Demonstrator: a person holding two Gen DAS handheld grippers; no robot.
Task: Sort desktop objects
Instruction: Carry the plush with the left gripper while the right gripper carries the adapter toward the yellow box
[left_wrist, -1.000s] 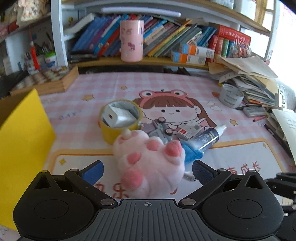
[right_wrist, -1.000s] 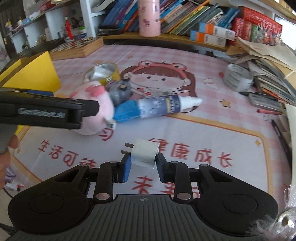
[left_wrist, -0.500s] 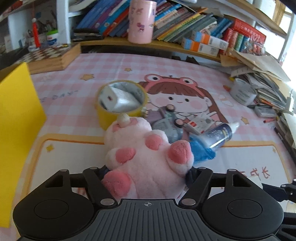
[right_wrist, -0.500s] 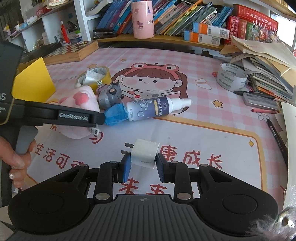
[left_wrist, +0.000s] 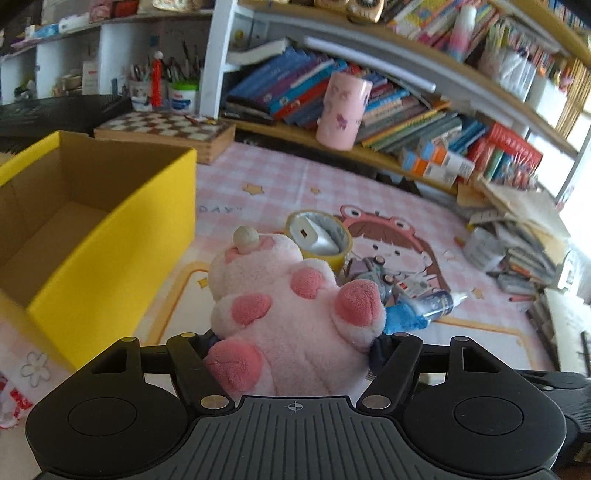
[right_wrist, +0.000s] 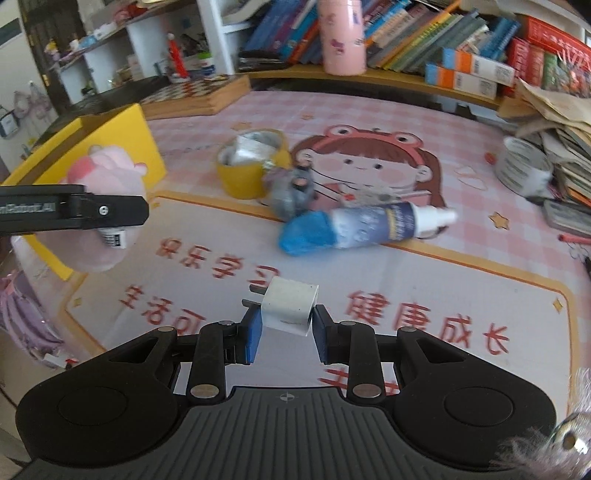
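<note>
Pink plush paw (left_wrist: 291, 317) – clamped, lifted beside the open yellow box (left_wrist: 110, 236); white plug adapter (right_wrist: 290, 310) – pinched, its 2 prongs pointing left.

Seen from the right wrist: charger (right_wrist: 290, 309) clamped between the right gripper (right_wrist: 285, 326) fingers at six o'clock, above the desk mat (right_wrist: 369, 273). At one o'clock, spray bottle (right_wrist: 365, 226) lying on its side; tape roll (right_wrist: 251, 166) at eleven, a small toy (right_wrist: 293, 190) between them. At nine o'clock, plush toy (right_wrist: 105, 210) held in the left gripper (left_wrist: 293, 345), off the mat, open box (left_wrist: 92, 236) just behind it. Bookshelf (right_wrist: 424, 44) at twelve.
</note>
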